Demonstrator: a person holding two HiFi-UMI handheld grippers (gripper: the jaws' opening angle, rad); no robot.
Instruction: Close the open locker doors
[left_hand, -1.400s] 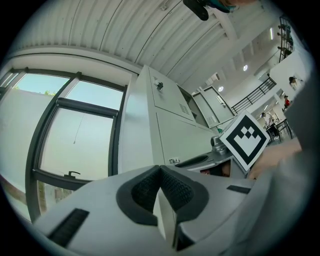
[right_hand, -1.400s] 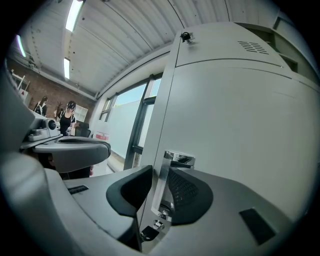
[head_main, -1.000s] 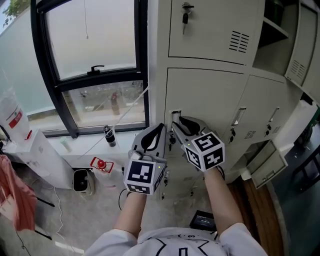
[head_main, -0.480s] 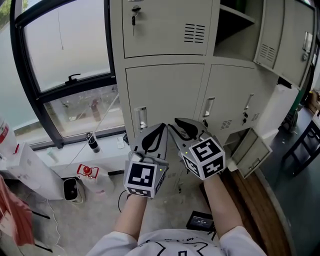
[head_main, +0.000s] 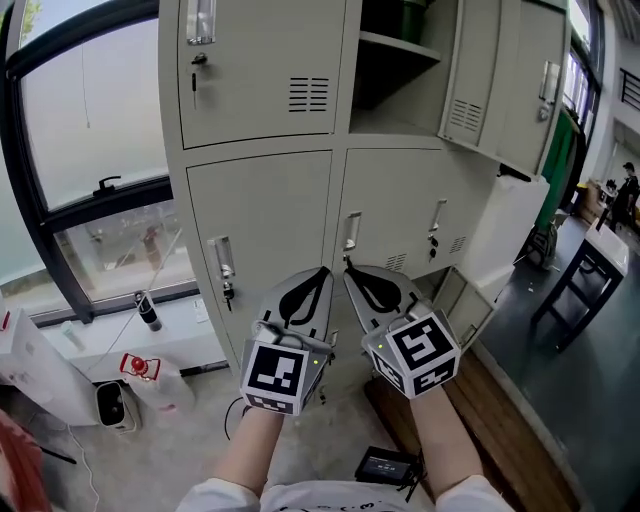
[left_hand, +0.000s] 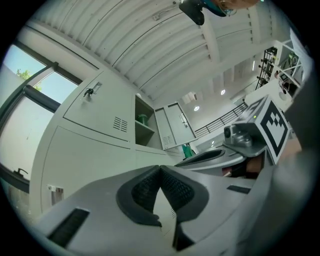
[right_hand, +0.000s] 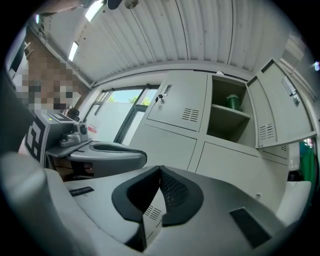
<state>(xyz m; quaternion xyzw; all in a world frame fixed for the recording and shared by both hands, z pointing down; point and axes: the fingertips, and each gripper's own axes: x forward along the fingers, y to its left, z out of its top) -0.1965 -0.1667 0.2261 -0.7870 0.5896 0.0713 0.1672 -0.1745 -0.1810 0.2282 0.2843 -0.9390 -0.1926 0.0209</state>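
A beige locker bank (head_main: 270, 210) fills the head view. One upper compartment (head_main: 395, 60) stands open, its door (head_main: 505, 85) swung out to the right; something green (right_hand: 231, 101) sits on its shelf. The doors around it are closed. A low door (head_main: 458, 300) at the bottom right hangs ajar. My left gripper (head_main: 318, 272) is shut and empty, its pads meeting at the tip (left_hand: 160, 169). My right gripper (head_main: 350, 268) has just been closing and is shut with nothing between its pads (right_hand: 160, 169). Both are held in front of the lower doors and touch nothing.
A black-framed window (head_main: 90, 130) stands left of the lockers. On the floor lie a white box (head_main: 110, 403), a red-capped item (head_main: 140, 367) and a black device (head_main: 385, 466). A white panel (head_main: 505, 235) leans at the lockers' right, with a dark table (head_main: 590, 270) beyond.
Both grippers have risen and moved right along the lockers. The open upper compartment and its door have come into the head view. The right gripper's jaws look closer together.
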